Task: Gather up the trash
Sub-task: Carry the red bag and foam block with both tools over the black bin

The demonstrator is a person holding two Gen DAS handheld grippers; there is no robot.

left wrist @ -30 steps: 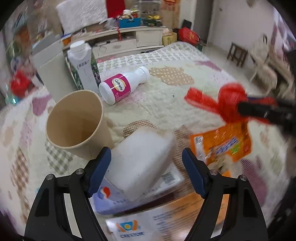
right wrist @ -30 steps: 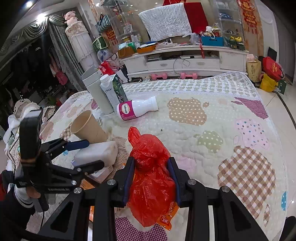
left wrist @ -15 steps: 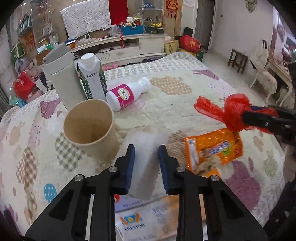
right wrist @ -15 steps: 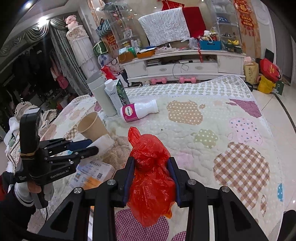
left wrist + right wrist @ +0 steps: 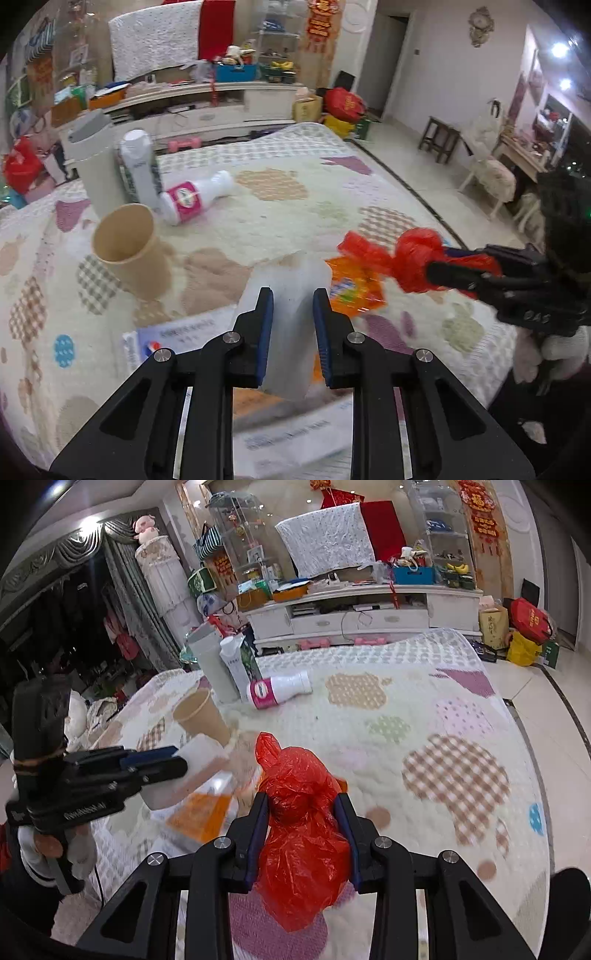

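Quilted patchwork bedding lies under left tool (image 5: 291, 314) pinching white plastic tub (image 5: 288, 317), right tool (image 5: 301, 823) clamping crinkled red bag (image 5: 301, 834).

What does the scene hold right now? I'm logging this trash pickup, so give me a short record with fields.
surface: patchwork quilt
left gripper: shut on the white foam block; jaws have just been closing
right gripper: shut on the red plastic bag
still lying: orange snack wrapper, pink-label bottle on its side, printed papers
upright: paper cup, carton
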